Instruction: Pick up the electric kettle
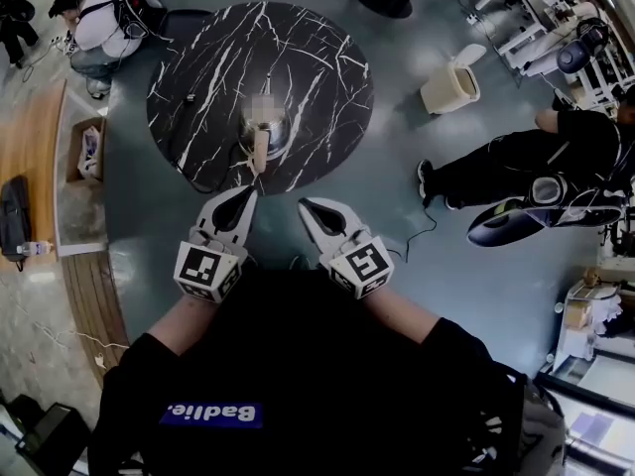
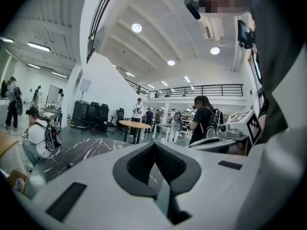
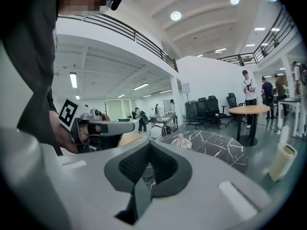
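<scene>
The electric kettle [image 1: 264, 133], a clear body with a tan handle toward me, stands near the front edge of the round black marble table [image 1: 317, 67]. In the right gripper view the kettle [image 3: 181, 141] shows just past the jaw tips on the table [image 3: 216, 145]. My left gripper [image 1: 247, 195] and right gripper [image 1: 306, 205] hang side by side in front of the table, short of the kettle. Both have their jaws closed together with nothing between them. The left gripper view looks along the left gripper [image 2: 154, 144] over the tabletop [image 2: 91, 150]; the right gripper [image 2: 225, 139] is beside it.
A beige waste bin [image 1: 451, 87] stands on the floor right of the table. One person crouches at the far left [image 1: 104, 23], another sits at the right [image 1: 536, 162]. A cardboard box [image 1: 87, 153] lies left of the table. A wooden round table [image 3: 249, 110] stands beyond.
</scene>
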A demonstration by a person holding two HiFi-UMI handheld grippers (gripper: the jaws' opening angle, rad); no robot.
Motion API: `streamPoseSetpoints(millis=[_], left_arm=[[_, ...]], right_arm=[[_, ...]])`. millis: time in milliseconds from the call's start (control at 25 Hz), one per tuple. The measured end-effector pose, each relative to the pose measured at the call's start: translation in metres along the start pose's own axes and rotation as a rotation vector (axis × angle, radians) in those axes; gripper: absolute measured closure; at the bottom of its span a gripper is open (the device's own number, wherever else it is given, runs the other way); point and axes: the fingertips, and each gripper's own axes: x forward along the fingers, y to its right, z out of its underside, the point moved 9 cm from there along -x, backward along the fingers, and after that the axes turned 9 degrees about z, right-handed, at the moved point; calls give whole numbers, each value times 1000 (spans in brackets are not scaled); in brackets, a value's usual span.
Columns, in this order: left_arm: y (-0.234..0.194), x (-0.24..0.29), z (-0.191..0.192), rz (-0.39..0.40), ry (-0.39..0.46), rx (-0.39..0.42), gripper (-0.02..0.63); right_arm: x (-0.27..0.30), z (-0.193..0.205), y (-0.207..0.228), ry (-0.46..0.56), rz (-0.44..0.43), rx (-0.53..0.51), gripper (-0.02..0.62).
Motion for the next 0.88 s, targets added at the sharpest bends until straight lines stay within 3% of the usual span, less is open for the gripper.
streamPoseSetpoints(millis=[240,640,880], left_arm=[[-17,7,11,8,-32,-10,600],[-31,41,34,-39,-106,-24,597],[-47,56,51,19,-145,-37,491]], right_arm=[[9,3,2,-14,20,12,594],[17,10,43,-52,-55,32,594],[19,18,54,-83,-75,42,594]])
